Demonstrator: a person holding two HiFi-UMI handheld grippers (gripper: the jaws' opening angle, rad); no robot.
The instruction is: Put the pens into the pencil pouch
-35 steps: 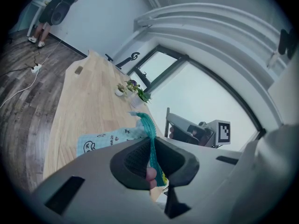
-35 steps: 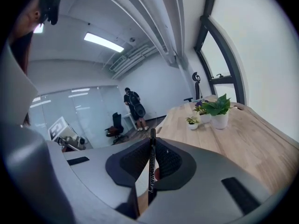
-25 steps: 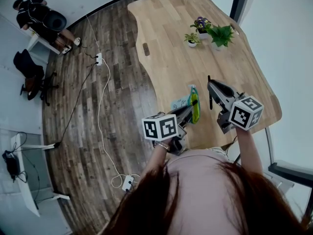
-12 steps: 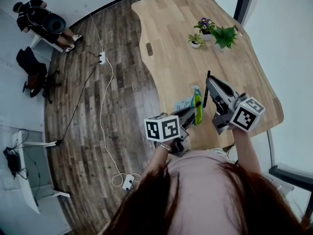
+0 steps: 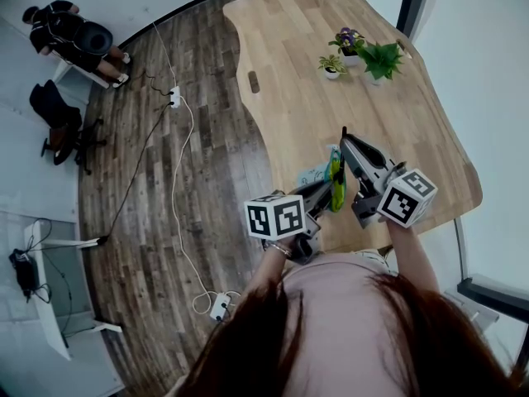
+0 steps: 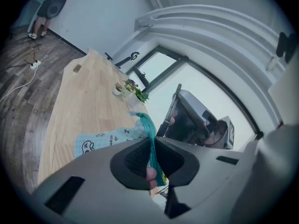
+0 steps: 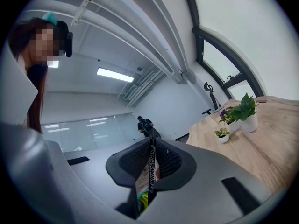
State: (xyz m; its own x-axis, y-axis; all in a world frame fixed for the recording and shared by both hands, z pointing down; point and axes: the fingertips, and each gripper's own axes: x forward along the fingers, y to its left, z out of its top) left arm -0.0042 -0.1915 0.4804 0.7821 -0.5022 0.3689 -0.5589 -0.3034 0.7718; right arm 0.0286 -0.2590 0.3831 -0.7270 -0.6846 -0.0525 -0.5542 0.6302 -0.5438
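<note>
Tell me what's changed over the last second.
The right gripper, shut on the black pen, has shifted left in the head view, closing in on the pencil pouch and turning slightly. Nothing was picked up or released. The left gripper stayed put, still clamped on the pencil pouch's edge. The potted plants and the table are unchanged.

Nothing is reading out legibly: small dark print is showing on the pale blue fabric of the pencil pouch point(image 6: 100, 141) and along the barrel of the black pen point(image 7: 151, 162), both coming through too small and blurred to decipher.
</note>
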